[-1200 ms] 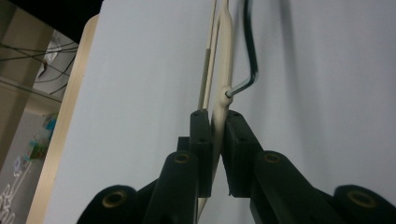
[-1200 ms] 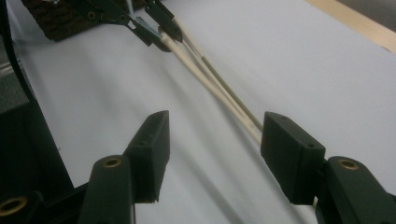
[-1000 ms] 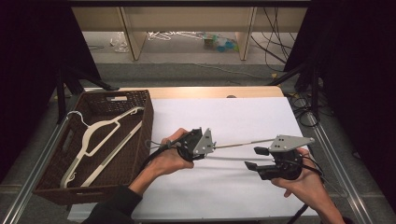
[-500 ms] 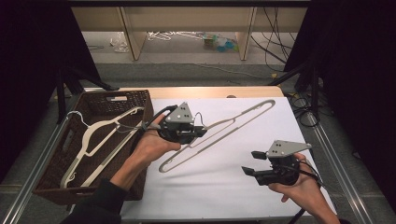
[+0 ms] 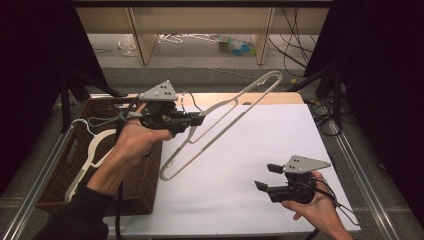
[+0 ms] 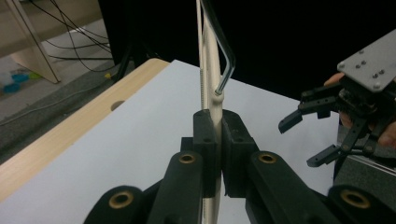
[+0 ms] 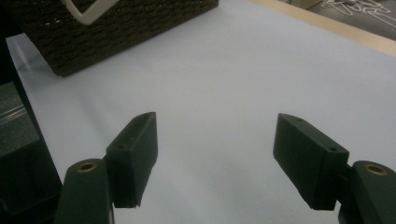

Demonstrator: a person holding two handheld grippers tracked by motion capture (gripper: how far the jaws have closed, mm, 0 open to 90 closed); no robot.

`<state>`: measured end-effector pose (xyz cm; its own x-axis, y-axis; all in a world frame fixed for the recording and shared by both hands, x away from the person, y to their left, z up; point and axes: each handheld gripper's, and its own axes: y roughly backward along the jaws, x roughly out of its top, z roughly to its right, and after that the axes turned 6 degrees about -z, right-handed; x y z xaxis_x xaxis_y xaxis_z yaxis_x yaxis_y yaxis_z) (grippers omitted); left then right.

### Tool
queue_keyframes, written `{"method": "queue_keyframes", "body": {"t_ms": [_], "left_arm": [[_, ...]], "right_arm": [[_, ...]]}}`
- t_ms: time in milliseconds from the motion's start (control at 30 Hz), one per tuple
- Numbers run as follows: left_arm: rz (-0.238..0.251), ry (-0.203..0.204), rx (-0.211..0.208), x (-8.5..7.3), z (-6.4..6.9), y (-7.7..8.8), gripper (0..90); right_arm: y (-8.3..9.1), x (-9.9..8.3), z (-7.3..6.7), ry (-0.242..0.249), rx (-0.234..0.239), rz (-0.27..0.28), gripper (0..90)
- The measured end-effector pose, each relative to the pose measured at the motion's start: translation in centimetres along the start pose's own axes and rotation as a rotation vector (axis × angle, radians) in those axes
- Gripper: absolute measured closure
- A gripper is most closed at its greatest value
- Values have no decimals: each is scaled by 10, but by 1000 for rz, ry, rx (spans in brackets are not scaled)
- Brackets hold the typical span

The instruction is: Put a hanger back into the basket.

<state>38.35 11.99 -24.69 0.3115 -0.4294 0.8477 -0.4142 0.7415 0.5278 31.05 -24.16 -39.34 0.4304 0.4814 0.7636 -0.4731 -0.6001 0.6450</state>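
Note:
A cream hanger (image 5: pixel 235 117) with a metal hook (image 6: pixel 226 60) hangs tilted in the air over the table's left half, its far end pointing up and right. My left gripper (image 5: pixel 197 120) is shut on it near the hook. In the left gripper view the cream bar (image 6: pixel 212 93) is pinched between the pads of that gripper (image 6: pixel 218 135). My right gripper (image 5: pixel 264 176) is low over the white table top (image 5: pixel 250 210) at the front right. It stands open, its jaws have just been opening, and nothing is between them (image 7: pixel 215 154).
A brown wicker basket (image 5: pixel 65 185) stands at the table's left edge and holds other pale hangers (image 5: pixel 95 145); its wall (image 7: pixel 116 28) appears in the right gripper view. A wooden strip (image 5: pixel 280 97) runs along the table's back. Shelving and cables lie beyond.
The left hand has lifted the hanger off the table and carried it up and left toward the basket. The right gripper, beside the hanger's end before, now stands apart with wider jaws.

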Motion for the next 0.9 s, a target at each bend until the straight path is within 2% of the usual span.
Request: {"method": "queue_keyframes", "body": {"t_ms": [133, 200, 467, 667, 767, 800, 867, 900], "left_arm": [[31, 21, 20, 5, -7, 20, 856], [48, 42, 15, 8, -11, 31, 857], [45, 62, 97, 4, -29, 70, 856], [33, 109, 170, -15, -54, 94, 856], [18, 112, 207, -25, -62, 104, 856], [21, 101, 224, -28, -65, 107, 857], [15, 106, 239, -33, -70, 113, 856], [8, 107, 253, -36, -72, 116, 856]], "right_arm": [[-5, -5, -1, 2, 17, -11, 302], [-6, -7, -1, -3, 20, -23, 299], [-8, -12, -1, -7, 19, -40, 295], [-5, -14, 2, -30, -1, -7, 276], [-5, -17, 3, -42, 4, -3, 266], [-6, -18, 4, -47, 8, -4, 258], [-7, -19, 4, -59, -3, -12, 252], [-7, -20, 4, -52, -2, -15, 250]]}}
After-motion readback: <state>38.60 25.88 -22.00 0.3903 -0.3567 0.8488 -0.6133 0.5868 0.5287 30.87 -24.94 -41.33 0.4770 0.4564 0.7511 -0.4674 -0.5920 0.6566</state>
